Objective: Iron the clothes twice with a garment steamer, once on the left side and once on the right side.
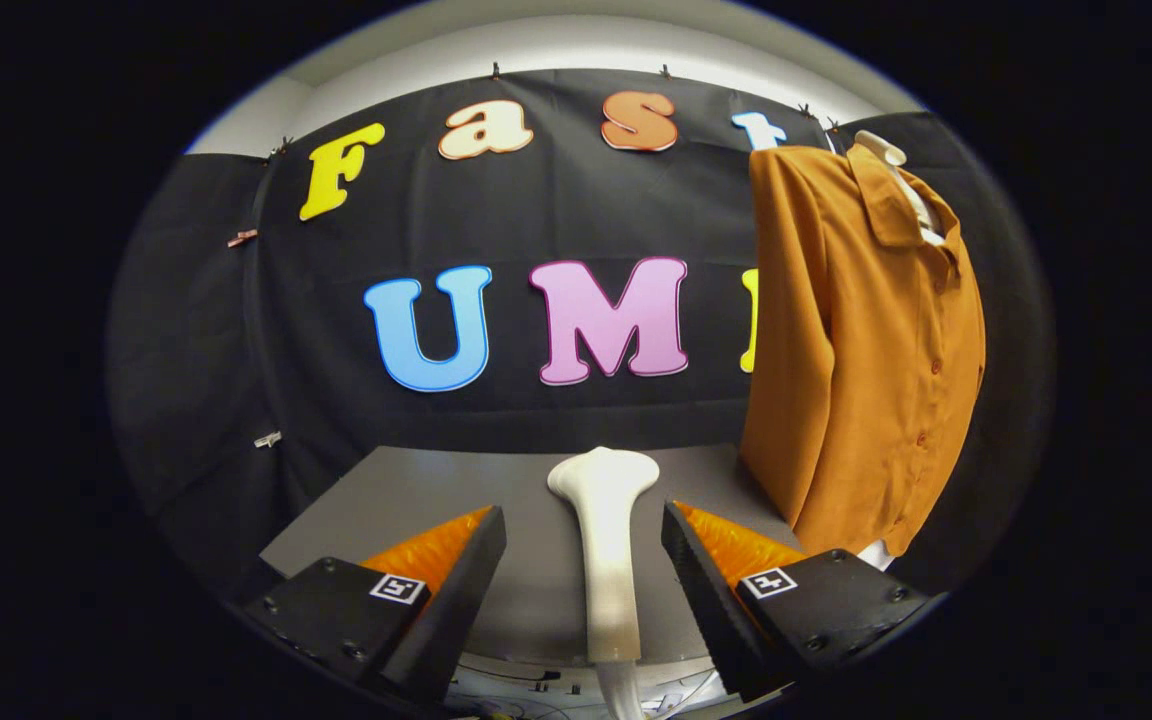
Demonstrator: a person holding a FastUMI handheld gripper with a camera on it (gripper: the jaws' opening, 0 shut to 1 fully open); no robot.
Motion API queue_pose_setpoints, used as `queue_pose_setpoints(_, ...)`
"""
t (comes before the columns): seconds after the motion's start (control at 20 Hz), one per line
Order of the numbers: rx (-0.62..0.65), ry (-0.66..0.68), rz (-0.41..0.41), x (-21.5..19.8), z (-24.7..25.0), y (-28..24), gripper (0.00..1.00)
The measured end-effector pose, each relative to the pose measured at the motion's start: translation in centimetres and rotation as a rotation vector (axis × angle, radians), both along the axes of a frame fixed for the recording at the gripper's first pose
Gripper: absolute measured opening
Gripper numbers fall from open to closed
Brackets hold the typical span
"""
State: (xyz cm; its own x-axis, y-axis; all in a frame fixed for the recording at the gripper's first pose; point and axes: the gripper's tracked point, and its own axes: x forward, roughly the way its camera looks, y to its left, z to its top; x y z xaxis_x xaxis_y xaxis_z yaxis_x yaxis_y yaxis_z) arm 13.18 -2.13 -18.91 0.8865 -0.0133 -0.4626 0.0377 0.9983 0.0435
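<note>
A white garment steamer (604,530) lies on the grey table (406,500), its handle pointing back between my fingers and its wide head pointing away toward the wall. My gripper (584,535) is open, one finger on each side of the handle with a gap on both sides, touching nothing. An orange button-up shirt (861,340) hangs on a white hanger (886,150) beyond and to the right of the right finger, its front turned partly toward me, hem down near the table's right end.
The black cloth wall stands behind the table. Small clips (242,238) pin the cloth at the left. White cables (536,690) lie below the table's near edge, under the steamer's handle.
</note>
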Motion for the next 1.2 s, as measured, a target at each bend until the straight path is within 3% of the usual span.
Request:
queue_pose_setpoints(0.4,0.039,0.188,0.004,2.0,-6.7,-0.6,0.93)
queue_pose_setpoints(0.5,0.036,0.217,0.008,2.3,-7.4,-0.5,0.93)
queue_pose_setpoints(0.8,0.018,0.288,-0.011,2.5,-9.5,-1.4,0.82)
queue_pose_setpoints(1.05,0.002,0.291,0.000,3.1,-9.8,-1.7,0.82)
queue_pose_setpoints(1.2,0.005,0.294,0.010,3.1,-10.0,-1.5,0.48)
